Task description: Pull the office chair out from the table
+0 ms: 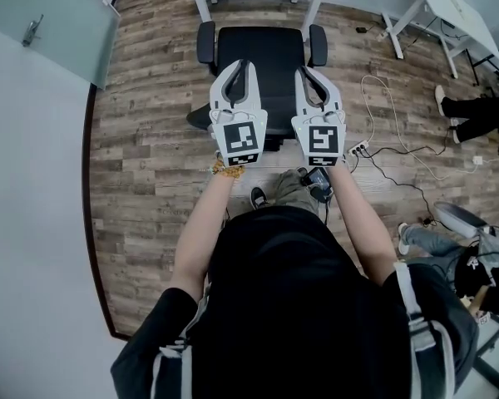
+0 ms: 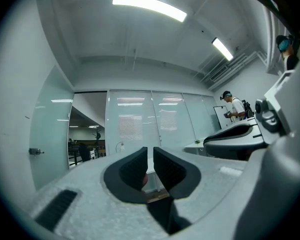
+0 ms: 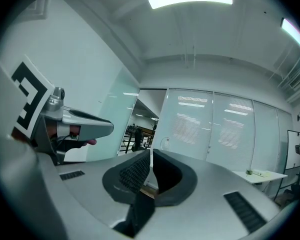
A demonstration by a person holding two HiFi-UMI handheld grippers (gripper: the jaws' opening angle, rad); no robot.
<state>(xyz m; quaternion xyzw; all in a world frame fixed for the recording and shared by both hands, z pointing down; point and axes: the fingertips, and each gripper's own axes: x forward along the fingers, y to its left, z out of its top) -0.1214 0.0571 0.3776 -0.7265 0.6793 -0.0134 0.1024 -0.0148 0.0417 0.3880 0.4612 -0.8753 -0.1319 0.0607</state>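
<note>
My left forearm (image 1: 198, 223) and right forearm (image 1: 362, 219) reach side by side up mid-frame. The white left tongs (image 1: 239, 65) point level, a narrow slit apart, empty; the white right tongs (image 1: 312, 73) are closed, empty.

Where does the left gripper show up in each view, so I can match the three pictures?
Head view: left gripper at centre, the left one of the pair, overlapping the office chair.
Left gripper view: left gripper at bottom centre, seen along its own jaws.
Right gripper view: left gripper at the left edge, pointing right.
Shared landmark: the right gripper, in all three.
</note>
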